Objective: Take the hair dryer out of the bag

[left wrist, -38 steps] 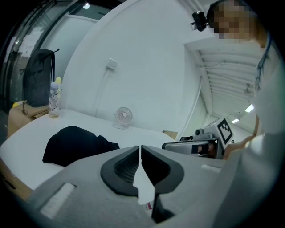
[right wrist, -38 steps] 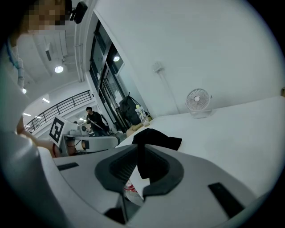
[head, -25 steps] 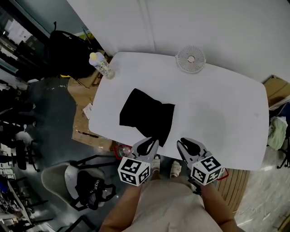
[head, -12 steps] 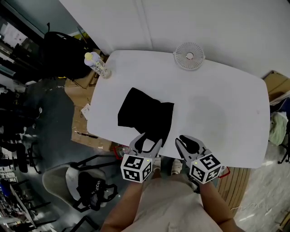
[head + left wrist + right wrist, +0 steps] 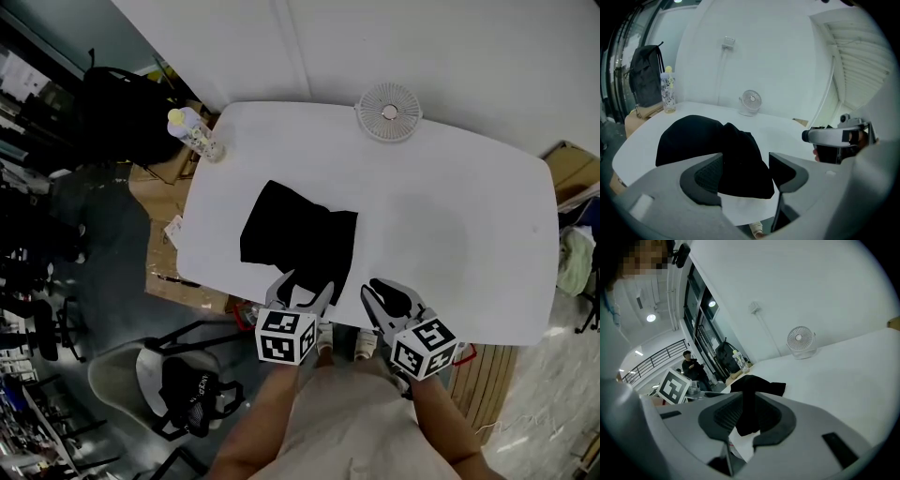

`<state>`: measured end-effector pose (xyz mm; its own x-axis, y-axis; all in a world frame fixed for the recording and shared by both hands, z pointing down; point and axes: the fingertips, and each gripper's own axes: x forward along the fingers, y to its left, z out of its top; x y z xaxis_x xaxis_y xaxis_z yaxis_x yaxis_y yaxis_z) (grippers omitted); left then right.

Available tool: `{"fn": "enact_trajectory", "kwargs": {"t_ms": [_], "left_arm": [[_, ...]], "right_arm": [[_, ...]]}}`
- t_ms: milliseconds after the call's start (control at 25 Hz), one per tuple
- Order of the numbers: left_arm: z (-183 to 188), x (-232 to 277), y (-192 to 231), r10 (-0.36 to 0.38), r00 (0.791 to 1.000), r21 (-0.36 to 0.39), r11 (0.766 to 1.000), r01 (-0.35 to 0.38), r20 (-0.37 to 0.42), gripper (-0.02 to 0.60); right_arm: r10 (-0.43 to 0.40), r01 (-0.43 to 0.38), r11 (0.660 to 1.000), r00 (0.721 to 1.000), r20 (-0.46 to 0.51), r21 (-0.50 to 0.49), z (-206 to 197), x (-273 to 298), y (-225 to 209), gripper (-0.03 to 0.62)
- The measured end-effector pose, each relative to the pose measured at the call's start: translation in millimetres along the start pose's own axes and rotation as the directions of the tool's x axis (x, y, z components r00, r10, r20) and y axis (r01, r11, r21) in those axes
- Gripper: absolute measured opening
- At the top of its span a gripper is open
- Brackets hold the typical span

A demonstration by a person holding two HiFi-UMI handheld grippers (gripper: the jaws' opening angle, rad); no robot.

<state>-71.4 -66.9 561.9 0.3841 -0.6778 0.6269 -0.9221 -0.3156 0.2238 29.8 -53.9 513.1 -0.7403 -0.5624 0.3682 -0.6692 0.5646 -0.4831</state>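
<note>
A limp black bag (image 5: 295,239) lies on the white table (image 5: 450,216), left of centre; no hair dryer shows. My left gripper (image 5: 302,286) is at the bag's near edge. Its jaws have just been opening and now stand wide. In the left gripper view the bag's (image 5: 703,140) near corner sits between the left gripper's (image 5: 746,171) pads, which do not press on it. My right gripper (image 5: 380,292) hovers over the table's near edge, right of the bag. In the right gripper view the right gripper (image 5: 749,416) has its jaws narrowly apart and empty, with the bag (image 5: 759,385) beyond.
A small white fan (image 5: 389,112) stands at the table's far edge. A clear bottle (image 5: 192,131) is on the far left corner. Off the left side are a black backpack (image 5: 122,112) and a chair (image 5: 178,375). A person (image 5: 689,363) stands far off.
The left gripper's jaws have gone from shut to wide open, and it has dropped forward so the bag's near corner lies between them. The right gripper has stayed put.
</note>
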Motion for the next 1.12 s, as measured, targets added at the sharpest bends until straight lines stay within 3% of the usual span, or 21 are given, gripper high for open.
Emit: {"fn": "enact_trajectory", "kwargs": {"t_ms": [680, 840, 880, 1120], "left_arm": [[-9.9, 21.6, 20.3, 0.081, 0.994, 0.000, 0.997, -0.081, -0.071, 0.282], [-9.5, 19.9, 25.1, 0.103, 0.992, 0.003, 0.995, -0.103, -0.074, 0.081], [-9.8, 19.7, 26.4, 0.107, 0.991, 0.004, 0.994, -0.107, -0.078, 0.055], [-0.6, 15.4, 33.3, 0.084, 0.995, -0.045, 0.995, -0.087, -0.057, 0.023]], "right_arm": [[-0.013, 0.014, 1.000, 1.000, -0.018, 0.017, -7.1, 3.4, 0.2, 0.072], [-0.015, 0.016, 1.000, 0.999, -0.029, 0.016, -11.2, 3.7, -2.1, 0.072], [-0.016, 0.017, 1.000, 0.999, -0.029, 0.016, -11.6, 3.8, -2.7, 0.072], [-0.020, 0.021, 1.000, 0.999, -0.026, 0.014, -11.9, 4.8, -1.7, 0.072]]}}
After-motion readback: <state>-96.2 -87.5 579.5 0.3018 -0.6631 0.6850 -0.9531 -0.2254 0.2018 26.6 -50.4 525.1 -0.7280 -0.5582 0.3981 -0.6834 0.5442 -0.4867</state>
